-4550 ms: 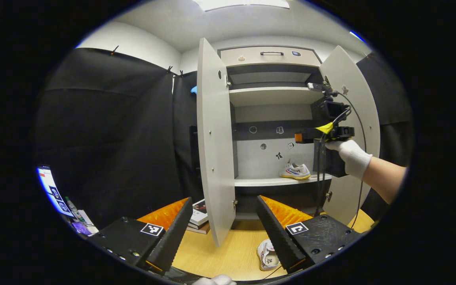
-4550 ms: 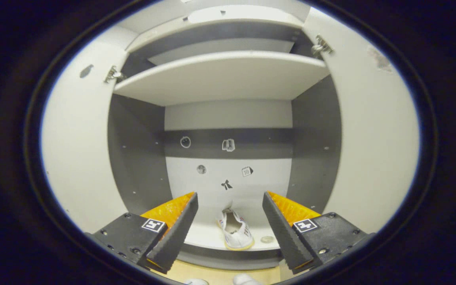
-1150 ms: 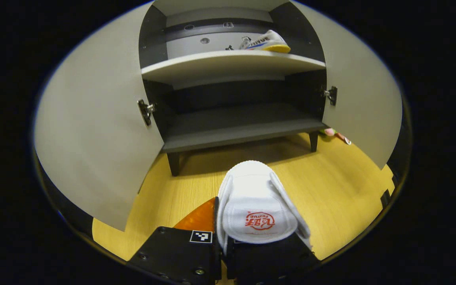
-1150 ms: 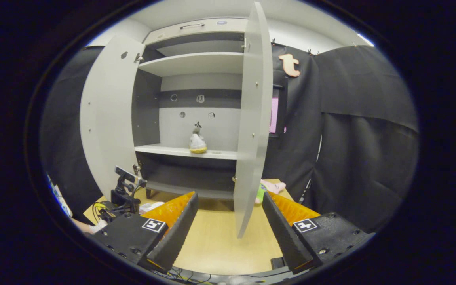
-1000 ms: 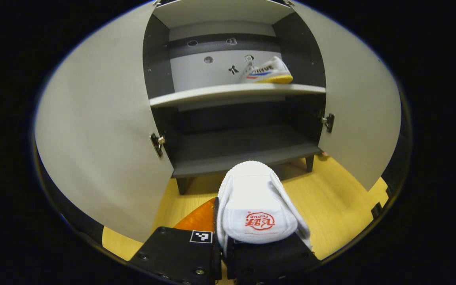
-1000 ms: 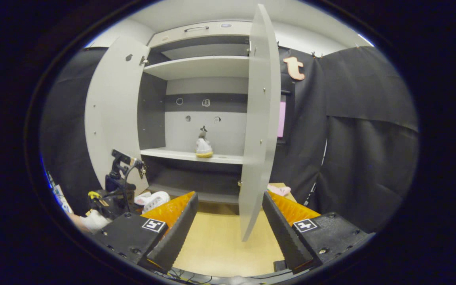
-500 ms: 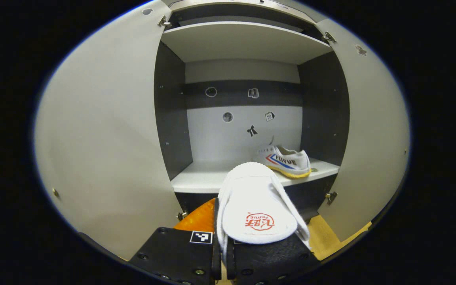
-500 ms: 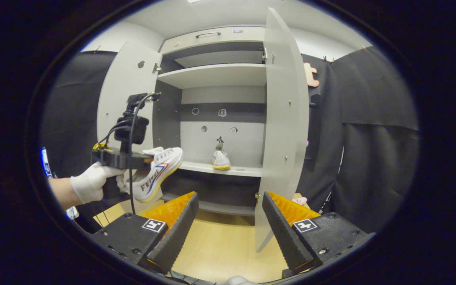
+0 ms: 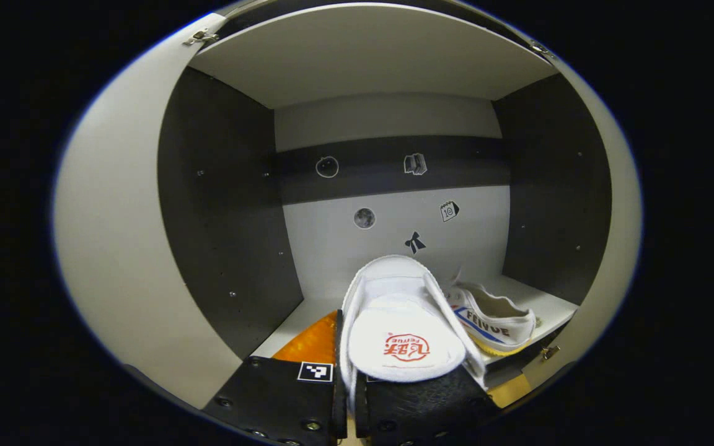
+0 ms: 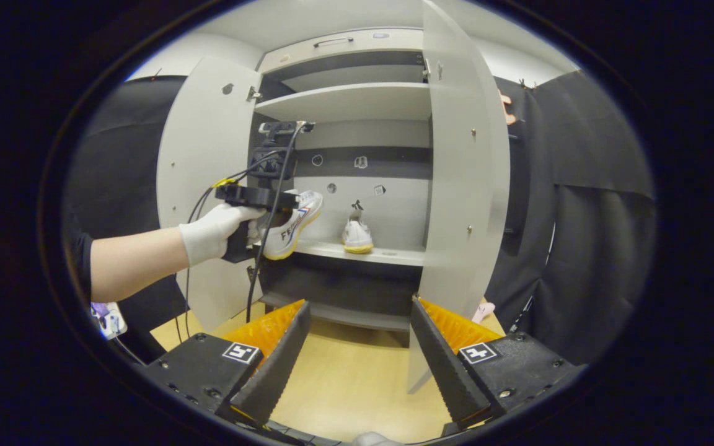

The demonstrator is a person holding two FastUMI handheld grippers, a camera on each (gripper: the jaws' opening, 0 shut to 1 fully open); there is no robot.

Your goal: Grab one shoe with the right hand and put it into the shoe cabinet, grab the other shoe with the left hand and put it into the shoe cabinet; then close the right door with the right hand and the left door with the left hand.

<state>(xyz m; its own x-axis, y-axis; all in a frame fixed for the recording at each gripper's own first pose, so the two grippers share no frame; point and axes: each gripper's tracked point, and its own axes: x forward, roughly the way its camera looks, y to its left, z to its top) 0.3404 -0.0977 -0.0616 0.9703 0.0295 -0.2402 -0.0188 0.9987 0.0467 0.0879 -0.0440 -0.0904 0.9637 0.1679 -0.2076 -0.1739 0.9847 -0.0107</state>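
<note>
Left tongs are clamped tight on the heel end of a white canvas sneaker with a red round logo on its insole, and that shoe sticks straight out ahead of them, toe pointing into the grey-and-white shoe cabinet. The held sneaker's toe is over the white middle shelf, and whether it touches the shelf cannot be told. Just to its right on that same shelf lies the second white sneaker with blue and red stripes and a yellow sole, side-on and close beside the held one.

From the right gripper view, a white-gloved hand holds the left tongs up at shelf height, the held sneaker tilted toe-up at the cabinet's left opening, with the other sneaker standing heel-out on the shelf near it, apart from it. The left door and the right door both stand wide open.

Right tongs are spread wide with nothing between them, low over the light wooden floor and well back from the cabinet, the right door's edge rising between their tips.
</note>
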